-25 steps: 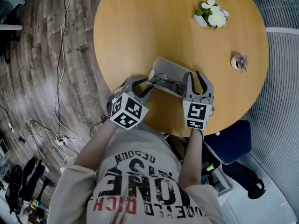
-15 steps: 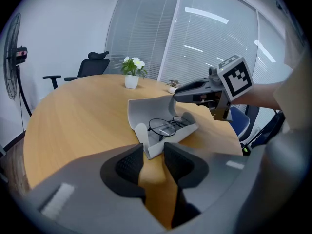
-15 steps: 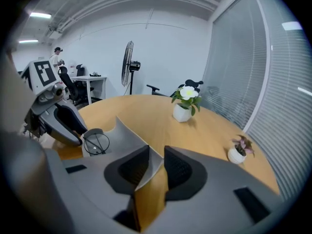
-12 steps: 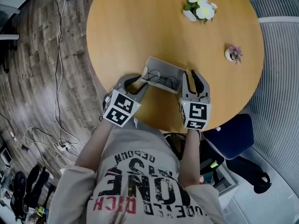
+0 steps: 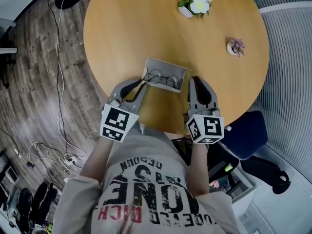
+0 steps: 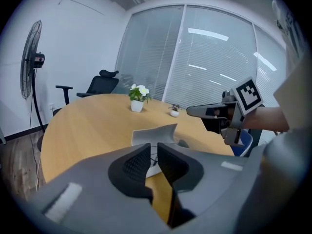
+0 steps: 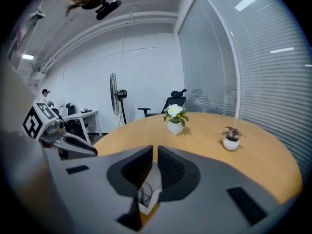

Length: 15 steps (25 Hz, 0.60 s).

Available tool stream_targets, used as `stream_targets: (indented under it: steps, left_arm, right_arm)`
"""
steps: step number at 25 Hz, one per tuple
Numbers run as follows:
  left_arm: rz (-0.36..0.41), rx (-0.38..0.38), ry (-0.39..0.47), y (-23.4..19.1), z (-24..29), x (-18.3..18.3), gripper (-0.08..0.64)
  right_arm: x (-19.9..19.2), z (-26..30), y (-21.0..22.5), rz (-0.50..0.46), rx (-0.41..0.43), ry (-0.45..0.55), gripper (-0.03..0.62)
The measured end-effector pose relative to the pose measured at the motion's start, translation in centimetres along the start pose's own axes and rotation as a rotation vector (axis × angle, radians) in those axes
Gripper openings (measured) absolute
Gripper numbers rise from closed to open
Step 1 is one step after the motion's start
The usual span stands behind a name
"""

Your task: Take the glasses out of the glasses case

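Note:
The grey glasses case (image 5: 181, 72) lies open on the round wooden table (image 5: 126, 28), with the thin-framed glasses (image 5: 163, 78) inside it. My left gripper (image 5: 142, 85) hovers just off the case's near-left corner. Its jaws are closing to a narrow gap and hold nothing. My right gripper (image 5: 196, 80) sits beside the case's right end, apart from it, jaws also closing on nothing. In the left gripper view the case's raised lid (image 6: 156, 132) shows beyond the left gripper (image 6: 153, 150). Past the right gripper (image 7: 154, 155) in its own view I see the case's edge (image 7: 148, 206).
A white pot of white flowers (image 5: 193, 4) and a small pot with a pink plant (image 5: 235, 47) stand at the table's far side. A blue chair (image 5: 243, 133) is tucked at the near right edge. Cables (image 5: 53, 145) lie on the wooden floor at left.
Both grippers have lifted and drawn back a little from the case's ends. The left jaws went from wide open to a narrow gap, and the right jaws narrowed too. The glasses stayed in the case.

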State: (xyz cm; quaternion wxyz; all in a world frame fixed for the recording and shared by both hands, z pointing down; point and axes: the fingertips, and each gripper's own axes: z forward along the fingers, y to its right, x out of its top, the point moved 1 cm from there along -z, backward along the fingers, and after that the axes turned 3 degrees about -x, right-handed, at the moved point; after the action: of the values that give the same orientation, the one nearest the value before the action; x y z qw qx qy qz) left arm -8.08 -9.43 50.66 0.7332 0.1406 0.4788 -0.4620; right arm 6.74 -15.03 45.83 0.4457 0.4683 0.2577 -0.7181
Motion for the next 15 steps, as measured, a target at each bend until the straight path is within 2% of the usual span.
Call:
stream_targets:
  steps: [6,15]
  left_arm:
    - [0.037,0.047,0.120,0.2,-1.8,3.5,0.012]
    - [0.035,0.106,0.275,1.0,-6.2,8.0,0.011]
  right_arm:
    - [1.2,-3.3,-0.4,0.200,0.015,0.077,0.025]
    - [3.9,-9.0,-2.8,0.249,0.026,0.182,0.025]
